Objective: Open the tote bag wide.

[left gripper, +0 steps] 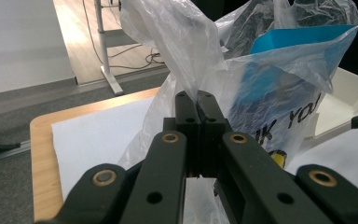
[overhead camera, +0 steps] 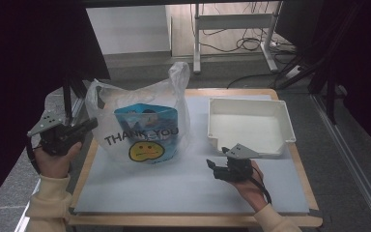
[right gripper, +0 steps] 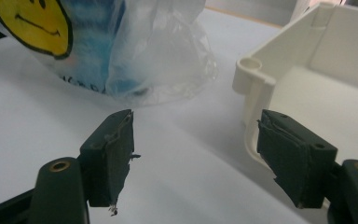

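A clear plastic bag (overhead camera: 140, 121) printed "THANK YOU" with a yellow smiley stands on the table's left half. A blue packet (overhead camera: 147, 121) sits upright inside it. My left gripper (overhead camera: 89, 124) is at the bag's left side; in the left gripper view the left gripper (left gripper: 198, 100) is shut on a fold of the plastic bag (left gripper: 182, 42) by its mouth, with the blue packet (left gripper: 279, 70) behind. My right gripper (overhead camera: 215, 166) rests low on the sheet, open, pointing toward the bag. Nothing lies between the right gripper (right gripper: 198, 144) jaws, and the bag (right gripper: 163, 51) is ahead of them.
An empty white tray (overhead camera: 286, 121) sits at the back right, and the tray's corner (right gripper: 256, 79) is close beside my right jaw. A pale sheet (overhead camera: 183, 188) covers the wooden table. Desk legs and cables stand on the floor beyond.
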`<state>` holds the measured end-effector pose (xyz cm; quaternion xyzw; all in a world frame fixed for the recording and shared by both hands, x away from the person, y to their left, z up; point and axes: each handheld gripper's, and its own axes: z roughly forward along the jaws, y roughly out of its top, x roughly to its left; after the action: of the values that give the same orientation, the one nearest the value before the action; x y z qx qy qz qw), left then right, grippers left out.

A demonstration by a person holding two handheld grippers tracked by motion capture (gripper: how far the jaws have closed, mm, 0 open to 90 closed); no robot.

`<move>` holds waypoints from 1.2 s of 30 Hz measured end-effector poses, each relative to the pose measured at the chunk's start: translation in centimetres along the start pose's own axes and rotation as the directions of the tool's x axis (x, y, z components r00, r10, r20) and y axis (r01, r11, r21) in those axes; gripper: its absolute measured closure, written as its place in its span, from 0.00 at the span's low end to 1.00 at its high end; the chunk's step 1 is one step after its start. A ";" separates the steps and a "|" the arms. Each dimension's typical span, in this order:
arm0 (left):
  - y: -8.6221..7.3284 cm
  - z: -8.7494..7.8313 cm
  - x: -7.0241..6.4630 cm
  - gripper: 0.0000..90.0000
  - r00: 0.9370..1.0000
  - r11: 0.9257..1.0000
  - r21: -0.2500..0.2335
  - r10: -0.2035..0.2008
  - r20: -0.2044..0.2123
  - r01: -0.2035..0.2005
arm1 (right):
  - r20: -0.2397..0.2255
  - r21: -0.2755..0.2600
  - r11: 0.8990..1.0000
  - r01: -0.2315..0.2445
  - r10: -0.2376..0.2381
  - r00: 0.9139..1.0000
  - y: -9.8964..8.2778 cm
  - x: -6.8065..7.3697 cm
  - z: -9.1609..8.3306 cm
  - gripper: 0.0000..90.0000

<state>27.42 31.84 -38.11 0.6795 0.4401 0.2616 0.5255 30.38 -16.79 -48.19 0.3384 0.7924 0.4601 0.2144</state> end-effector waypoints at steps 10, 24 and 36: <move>0.1 -0.1 -0.2 1.00 1.000 1.000 -0.004 -0.006 0.007 0.006 | -0.016 -0.069 0.998 -0.003 0.002 1.000 3.6 -0.4 -0.8 0.31; -0.1 0.0 -0.4 1.00 1.000 1.000 -0.001 -0.007 0.020 0.007 | -0.063 -0.131 0.991 0.008 -0.016 0.998 10.2 -1.3 -0.4 0.37; 0.0 -0.2 -0.5 1.00 1.000 1.000 -0.010 -0.009 0.028 0.010 | -0.109 -0.136 0.991 0.012 -0.027 0.994 13.5 -1.1 0.0 0.39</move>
<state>27.01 31.47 -38.02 0.6782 0.4346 0.2520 0.5364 35.71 -12.88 -36.37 0.2894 0.7732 0.5288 0.1969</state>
